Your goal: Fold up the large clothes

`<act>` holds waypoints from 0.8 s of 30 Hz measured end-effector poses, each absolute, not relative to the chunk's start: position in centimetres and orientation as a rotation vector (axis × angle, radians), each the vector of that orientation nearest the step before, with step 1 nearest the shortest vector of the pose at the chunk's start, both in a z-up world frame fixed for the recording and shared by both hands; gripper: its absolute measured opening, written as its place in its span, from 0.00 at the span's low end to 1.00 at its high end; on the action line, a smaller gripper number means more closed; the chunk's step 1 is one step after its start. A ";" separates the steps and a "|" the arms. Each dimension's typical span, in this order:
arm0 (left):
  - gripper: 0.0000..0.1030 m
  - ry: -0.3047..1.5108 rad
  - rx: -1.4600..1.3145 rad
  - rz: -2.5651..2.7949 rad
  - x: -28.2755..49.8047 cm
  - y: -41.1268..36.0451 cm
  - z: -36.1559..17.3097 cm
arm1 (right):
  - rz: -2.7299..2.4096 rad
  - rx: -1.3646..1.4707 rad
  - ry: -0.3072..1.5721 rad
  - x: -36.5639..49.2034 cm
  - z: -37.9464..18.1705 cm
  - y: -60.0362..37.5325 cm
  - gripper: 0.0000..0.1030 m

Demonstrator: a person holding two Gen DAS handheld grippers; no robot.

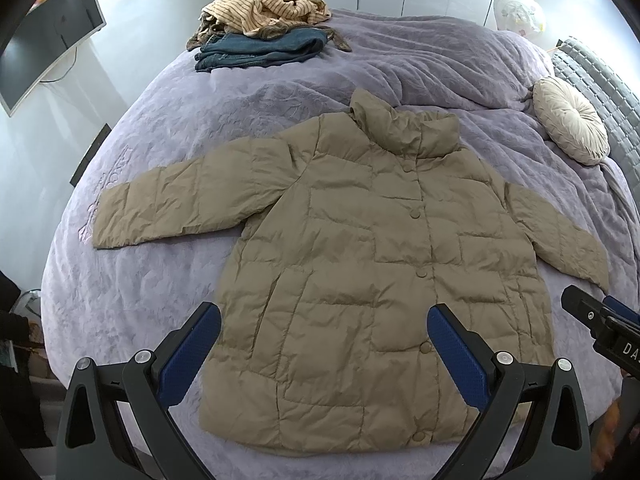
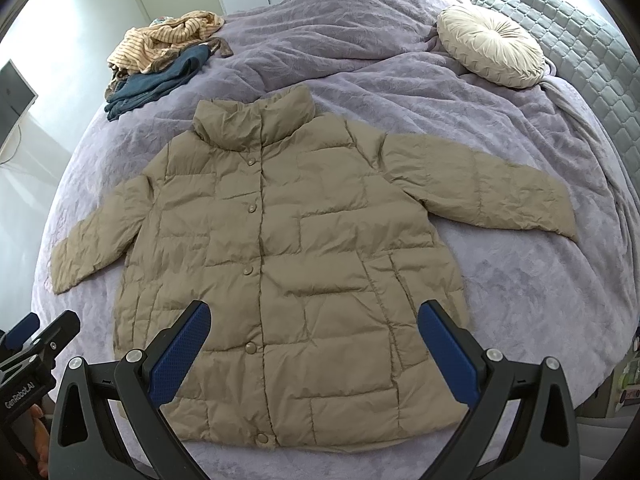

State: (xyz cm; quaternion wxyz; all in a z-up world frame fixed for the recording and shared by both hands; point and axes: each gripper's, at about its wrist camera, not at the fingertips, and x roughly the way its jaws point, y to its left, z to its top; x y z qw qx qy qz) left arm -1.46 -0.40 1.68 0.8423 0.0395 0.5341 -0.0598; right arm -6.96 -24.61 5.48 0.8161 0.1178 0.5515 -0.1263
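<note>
A khaki quilted puffer jacket (image 1: 360, 248) lies flat and buttoned, front up, on the lilac bedspread (image 1: 140, 280), collar away from me and both sleeves spread out. It also shows in the right wrist view (image 2: 288, 248). My left gripper (image 1: 324, 316) is open and empty, held above the jacket's lower left hem. My right gripper (image 2: 314, 312) is open and empty above the lower right hem. Each gripper shows at the edge of the other's view: the right one in the left wrist view (image 1: 600, 316), the left one in the right wrist view (image 2: 36, 340).
A pile of clothes, a striped top (image 1: 264, 8) on folded blue denim (image 1: 260, 50), sits at the far left of the bed. A round cream cushion (image 2: 490, 46) lies at the far right by a grey quilted headboard (image 2: 580, 48). A monitor (image 1: 44, 36) hangs on the left wall.
</note>
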 end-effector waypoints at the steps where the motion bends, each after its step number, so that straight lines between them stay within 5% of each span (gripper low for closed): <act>1: 1.00 1.134 0.077 -0.126 -1.4 -0.1 1.5 | -0.262 0.251 1.179 -6.9 5.3 -24.4 1.00; 16: 1.00 1.238 -0.183 -0.056 3.0 12.9 -6.0 | -0.083 0.287 1.309 -3.3 -0.8 -15.1 1.00; 24: 1.00 1.175 -0.569 -0.025 8.4 24.3 -12.5 | 0.030 0.262 1.420 -1.3 -7.0 -8.6 1.00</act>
